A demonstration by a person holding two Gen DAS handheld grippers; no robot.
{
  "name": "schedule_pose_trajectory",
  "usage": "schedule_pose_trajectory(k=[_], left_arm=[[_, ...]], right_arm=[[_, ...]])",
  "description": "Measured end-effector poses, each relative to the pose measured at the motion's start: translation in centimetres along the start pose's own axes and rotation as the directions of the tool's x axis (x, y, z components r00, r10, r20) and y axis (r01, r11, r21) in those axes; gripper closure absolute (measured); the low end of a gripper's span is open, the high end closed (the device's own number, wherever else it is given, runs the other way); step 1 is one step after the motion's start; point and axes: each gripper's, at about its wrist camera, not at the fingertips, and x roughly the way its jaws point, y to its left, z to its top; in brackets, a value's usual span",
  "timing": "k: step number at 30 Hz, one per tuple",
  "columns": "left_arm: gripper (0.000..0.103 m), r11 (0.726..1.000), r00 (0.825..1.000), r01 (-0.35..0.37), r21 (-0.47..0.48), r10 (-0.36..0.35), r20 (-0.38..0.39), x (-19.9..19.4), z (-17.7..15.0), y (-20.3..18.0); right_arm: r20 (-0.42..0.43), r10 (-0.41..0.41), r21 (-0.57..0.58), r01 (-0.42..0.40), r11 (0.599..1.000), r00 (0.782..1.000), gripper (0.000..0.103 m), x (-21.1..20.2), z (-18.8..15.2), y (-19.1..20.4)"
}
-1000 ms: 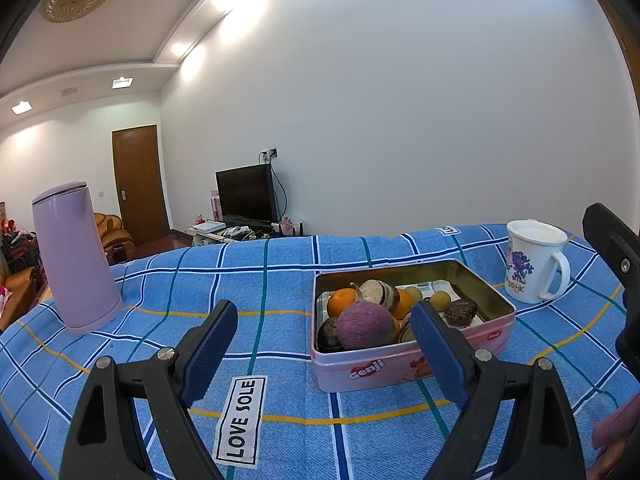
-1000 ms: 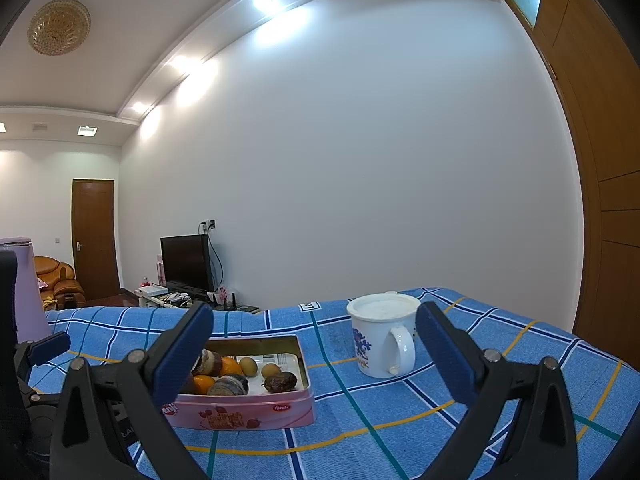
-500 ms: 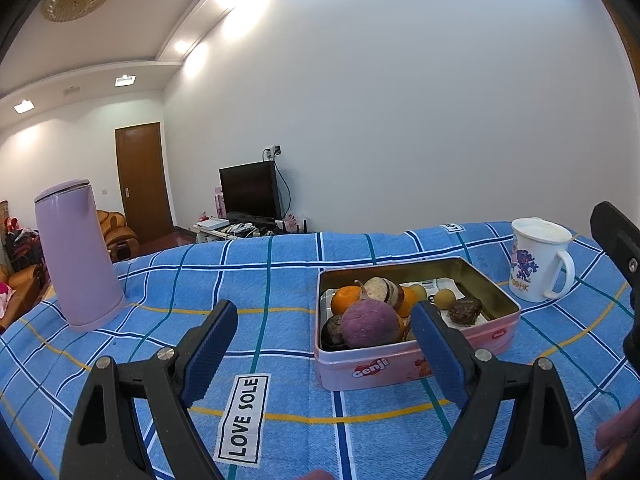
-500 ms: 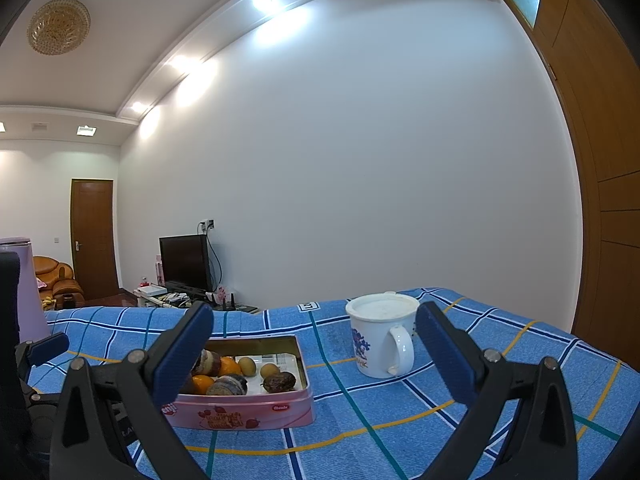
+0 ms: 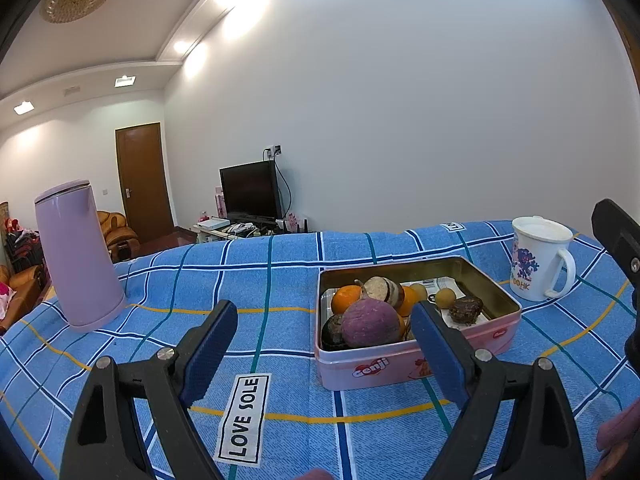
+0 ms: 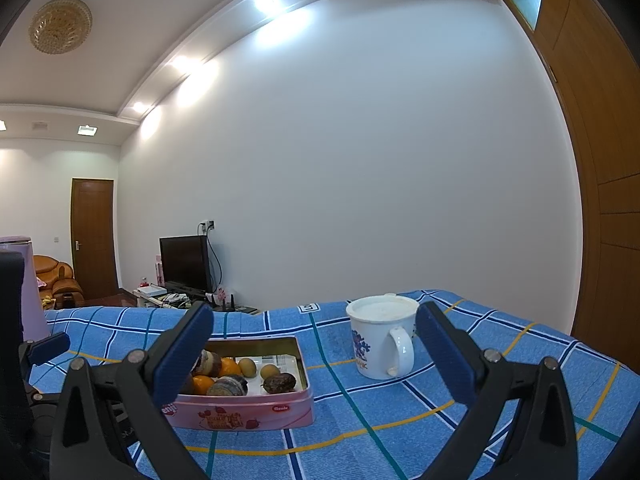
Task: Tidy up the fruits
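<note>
A pink tin box sits on the blue checked cloth and holds several fruits: a purple round one, oranges, small yellow-green ones and a dark wrinkled one. The tin also shows in the right wrist view. My left gripper is open and empty, just in front of the tin's near left corner. My right gripper is open and empty, held between the tin and the mug.
A white lidded mug stands right of the tin, also seen in the right wrist view. A lilac kettle stands at the far left. The table's far edge faces a white wall; a TV is beyond.
The left gripper's view has shifted slightly; the tin and mug sit a little further right and lower. The right gripper has barely moved. Both stay open.
</note>
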Motion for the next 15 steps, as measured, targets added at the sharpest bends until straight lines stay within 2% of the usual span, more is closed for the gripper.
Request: schedule_pose_trajectory(k=[9, 15], left_arm=[[0.013, 0.999, 0.999, 0.036, -0.022, -0.036, -0.007, -0.07, -0.1, 0.33], [0.013, 0.999, 0.999, 0.033, -0.023, -0.033, -0.009, 0.01, -0.03, 0.22]], right_arm=[[-0.002, 0.0, -0.001, 0.0, 1.0, 1.0, 0.0, 0.01, -0.01, 0.0], [-0.028, -0.012, -0.001, 0.012, 1.0, 1.0, 0.0, 0.56, -0.06, -0.06]])
